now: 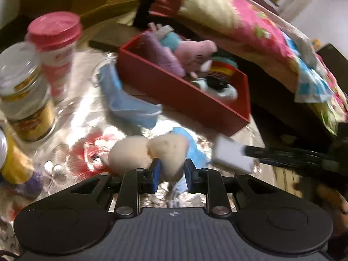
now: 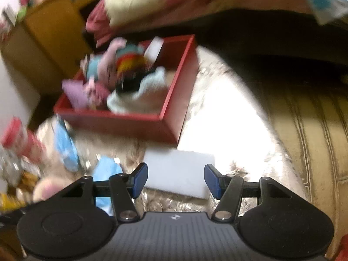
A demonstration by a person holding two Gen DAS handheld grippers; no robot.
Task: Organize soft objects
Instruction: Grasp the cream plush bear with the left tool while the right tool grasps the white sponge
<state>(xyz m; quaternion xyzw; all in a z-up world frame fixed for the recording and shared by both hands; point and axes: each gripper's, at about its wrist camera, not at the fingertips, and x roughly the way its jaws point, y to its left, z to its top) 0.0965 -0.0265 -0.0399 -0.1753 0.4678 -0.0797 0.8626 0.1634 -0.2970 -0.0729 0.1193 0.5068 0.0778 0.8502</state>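
Note:
A red box sits on the shiny table and holds a pink plush pig, a purple soft roll and other soft toys. It also shows in the right wrist view. My left gripper stands around the lower tip of a cream heart-shaped plush; the gap is narrow and contact is unclear. A blue face mask lies before the box. My right gripper is open around a white sponge block and appears in the left wrist view holding that block.
A glass jar and a pink-lidded cup stand at the table's left. A second blue mask lies under the heart plush. A pink floral quilt lies on the bed behind the table. A wooden cabinet stands beyond.

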